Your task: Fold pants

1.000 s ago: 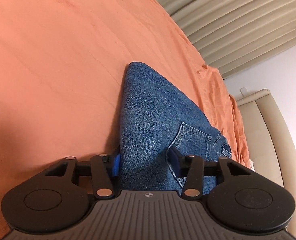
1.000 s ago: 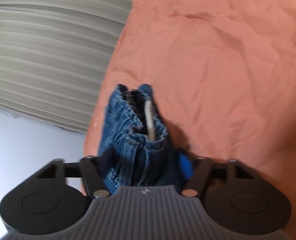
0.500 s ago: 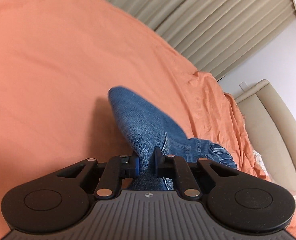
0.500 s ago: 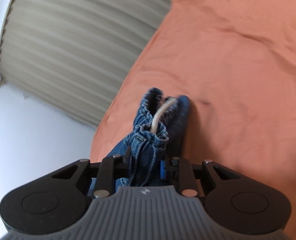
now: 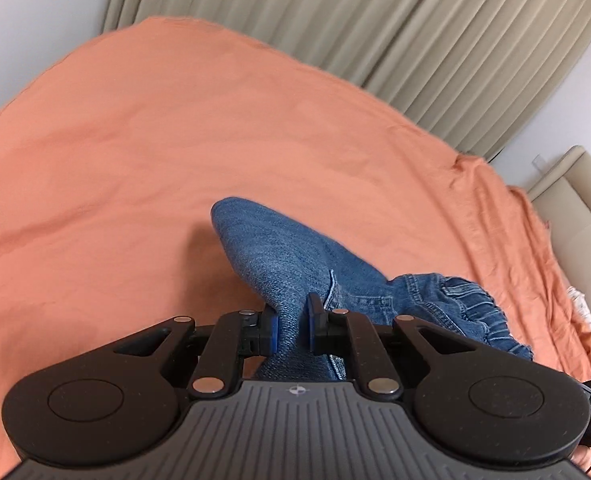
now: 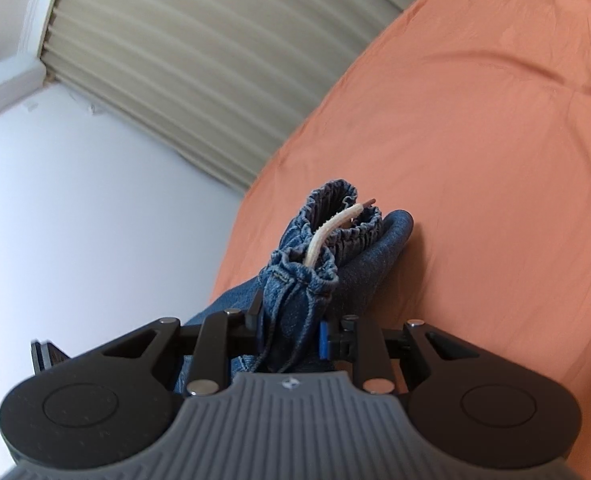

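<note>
Orange bedsheet under pleated curtains. Blue jeans bunched and lifted off it, carried between both grippers. Risk: slack denim sagging and folding crooked, or the gathered waistband slipping free. Left gripper nearly closed, pinching denim. Right gripper clamped narrow on the waistband bundle, drawstring poking out.
</note>
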Motion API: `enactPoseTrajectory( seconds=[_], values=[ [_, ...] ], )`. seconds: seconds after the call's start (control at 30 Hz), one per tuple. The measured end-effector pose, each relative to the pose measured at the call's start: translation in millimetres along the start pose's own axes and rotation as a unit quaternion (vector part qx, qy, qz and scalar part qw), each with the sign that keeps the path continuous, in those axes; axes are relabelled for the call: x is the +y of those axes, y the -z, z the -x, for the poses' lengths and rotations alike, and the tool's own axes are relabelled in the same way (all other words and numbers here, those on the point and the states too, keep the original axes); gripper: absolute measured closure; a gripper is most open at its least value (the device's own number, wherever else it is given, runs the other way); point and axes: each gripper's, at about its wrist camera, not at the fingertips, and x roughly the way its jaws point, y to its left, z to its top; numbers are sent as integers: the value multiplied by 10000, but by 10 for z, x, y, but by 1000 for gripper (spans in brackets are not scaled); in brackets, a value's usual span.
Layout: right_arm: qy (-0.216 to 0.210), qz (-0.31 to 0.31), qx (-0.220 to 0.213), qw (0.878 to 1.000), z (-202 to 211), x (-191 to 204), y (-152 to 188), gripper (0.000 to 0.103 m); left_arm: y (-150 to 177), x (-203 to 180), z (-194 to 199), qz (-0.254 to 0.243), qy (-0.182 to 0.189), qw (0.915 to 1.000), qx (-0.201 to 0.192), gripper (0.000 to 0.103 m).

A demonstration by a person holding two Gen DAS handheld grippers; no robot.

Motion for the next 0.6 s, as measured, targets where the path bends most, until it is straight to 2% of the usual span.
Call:
enactPoseTrajectory(
  seconds=[0.13, 0.23, 0.33, 0.43, 0.47, 0.5, 0.6],
  values=[
    [157, -292, 121, 9994, -80, -196, 225, 83, 206, 242, -175, 66, 4, 9999, 98, 90],
    [557, -489, 244, 9970, -105, -432, 302, 83, 288, 438, -304, 258, 87, 9995, 147, 89],
    [749, -700, 260, 9944, -140, -615, 392, 83, 354, 477, -409, 77, 1, 9999, 148, 87],
    [989, -521, 224, 9935, -237, -608, 437, 83, 366, 476, -501, 79, -50, 9998, 201, 84],
    [1044, -510, 231, 9930, -274, -596, 448, 82, 358, 491, -506, 134, -31, 9997, 220, 82],
    [1077, -502, 242, 9926, -306, -592, 450, 82, 349, 499, -495, 157, -57, 9996, 241, 75],
    [1235, -347, 347, 9911, -362, -501, 419, 79, 323, 402, -414, -50, -364, 9989, 306, 64]
  ],
)
